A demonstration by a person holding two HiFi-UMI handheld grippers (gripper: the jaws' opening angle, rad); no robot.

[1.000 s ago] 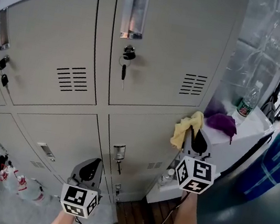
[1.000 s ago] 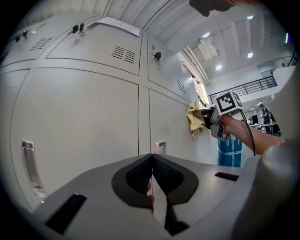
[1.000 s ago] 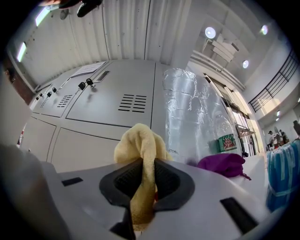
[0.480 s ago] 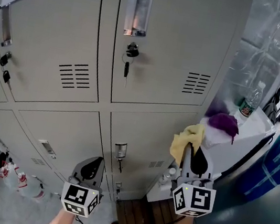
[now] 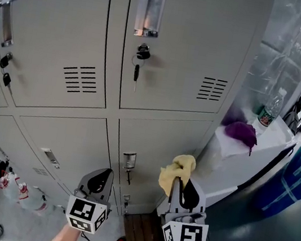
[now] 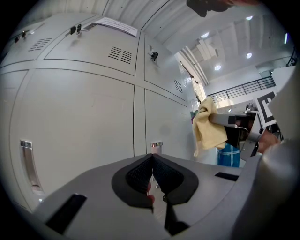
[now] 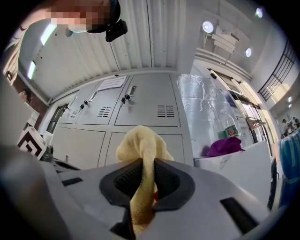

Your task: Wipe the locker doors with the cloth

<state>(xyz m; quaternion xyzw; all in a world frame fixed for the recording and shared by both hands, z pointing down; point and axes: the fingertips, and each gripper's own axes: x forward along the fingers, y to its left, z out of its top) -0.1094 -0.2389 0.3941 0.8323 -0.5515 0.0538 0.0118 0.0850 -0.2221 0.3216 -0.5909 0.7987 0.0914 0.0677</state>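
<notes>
Now right tongs pinch the yellow cloth near locker doors; left tongs closed, empty.

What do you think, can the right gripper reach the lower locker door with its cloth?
Probably yes: the right gripper, shut on the yellow cloth, faces the lower door with nothing visible between.

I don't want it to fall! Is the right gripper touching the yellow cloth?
Touching. The right gripper view shows the yellow cloth pinched between the two jaws of the right gripper, bunched above them and trailing below.
</notes>
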